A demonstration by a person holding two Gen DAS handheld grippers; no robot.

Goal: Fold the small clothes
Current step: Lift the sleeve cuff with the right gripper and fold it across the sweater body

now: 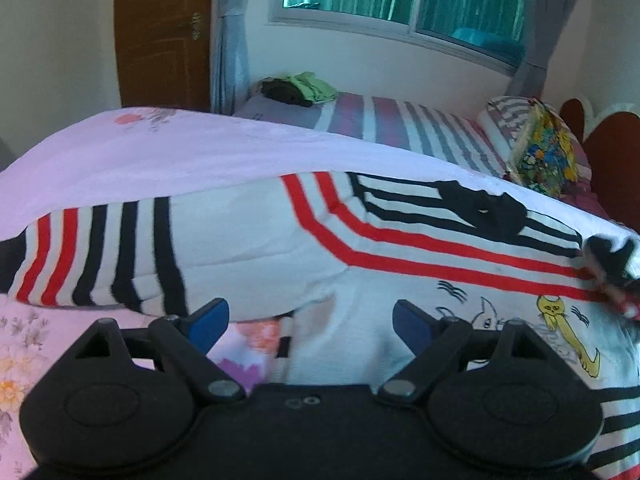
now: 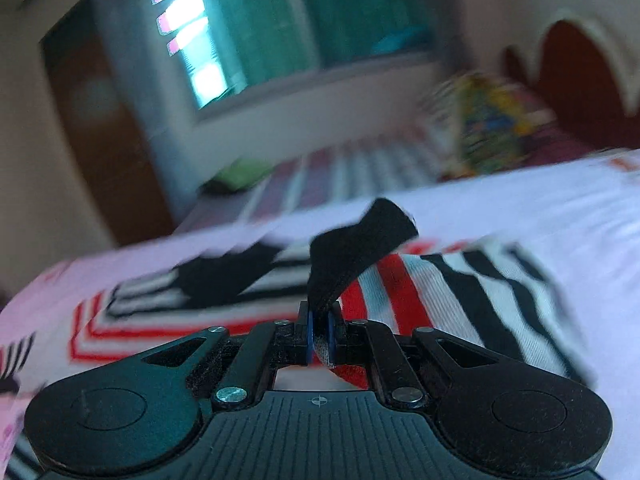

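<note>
The striped shirt [image 1: 260, 236], soft, light and limp, lay across the frame's middle on the bed [image 1: 140, 152]; the right gripper [image 2: 319, 334] pinched its black cuff, the left gripper [image 1: 310, 322] gaped, best taking hems.

Left claw [image 1: 310, 322] agape over striped small shirt [image 1: 260, 240] on floral pink bedspread [image 1: 120, 152].

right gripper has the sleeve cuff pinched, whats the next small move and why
Probably carry the black cuff inward across the white striped child's shirt and lay it flat. The right gripper is shut on that cuff and the sleeve is lifted, while the left gripper is open over the shirt, holding nothing.
</note>
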